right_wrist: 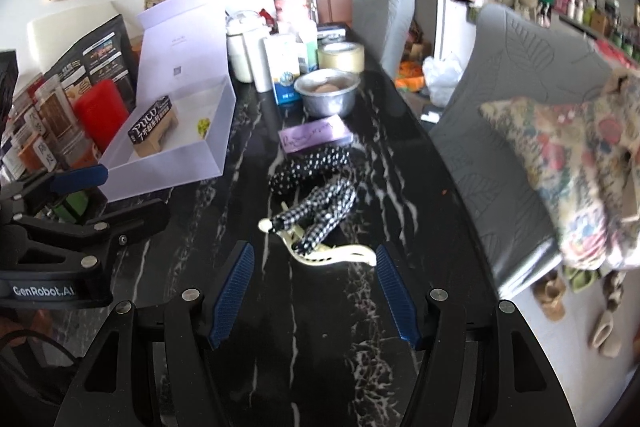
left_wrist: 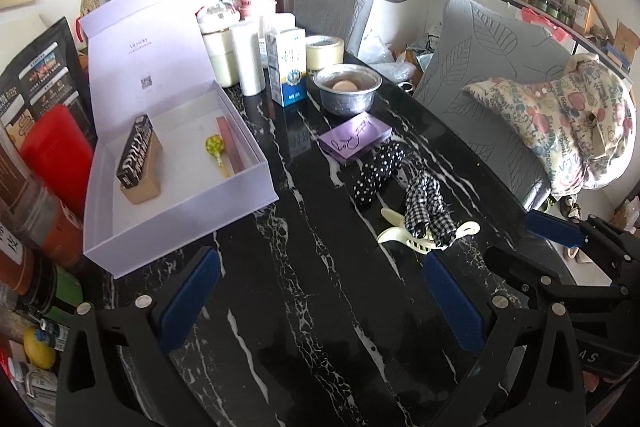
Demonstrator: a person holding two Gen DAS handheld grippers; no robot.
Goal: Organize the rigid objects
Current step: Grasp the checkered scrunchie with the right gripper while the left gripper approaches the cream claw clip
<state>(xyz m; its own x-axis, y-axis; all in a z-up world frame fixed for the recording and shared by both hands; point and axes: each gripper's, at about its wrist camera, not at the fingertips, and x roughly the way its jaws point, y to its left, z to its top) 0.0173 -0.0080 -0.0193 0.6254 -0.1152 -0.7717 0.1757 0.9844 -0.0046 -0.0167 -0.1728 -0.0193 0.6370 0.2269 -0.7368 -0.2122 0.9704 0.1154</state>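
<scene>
Closest to me in the right wrist view are my right gripper's (right_wrist: 314, 297) blue-padded fingers (right_wrist: 234, 293), standing apart with nothing between them but bare black marble table (right_wrist: 320, 367) veined in white. Just past their tips lies a cream hair claw clip (right_wrist: 332, 257) with a black-and-white checked fabric bow (right_wrist: 320, 213) draped over it; behind that a black polka-dot bow (right_wrist: 308, 167), then a flat purple box (right_wrist: 314, 137) with script on its lid. None of these touches the pads.

My left gripper (left_wrist: 320, 297) is spread wide, also empty, hovering over open marble in its own view. To its upper left sits the open lavender gift box (left_wrist: 176, 163), lid leaning back, holding a black-labelled carton on a tan block (left_wrist: 138, 157), a yellow-green lollipop (left_wrist: 214, 147) and a slim reddish strip (left_wrist: 232, 143) along its right wall.

Farther back stand a metal bowl (left_wrist: 346, 87) with an egg in it, a blue-and-white milk carton (left_wrist: 288, 67), a roll of tape (left_wrist: 325, 51) and white containers. Two grey-covered chairs (left_wrist: 480, 75) line the table's right edge, the nearer one bearing a patterned cushion (left_wrist: 560, 131). Bags and jars crowd the left side beyond the gift box. The clearest stretch of table runs down the middle, between the gift box and the bows.
</scene>
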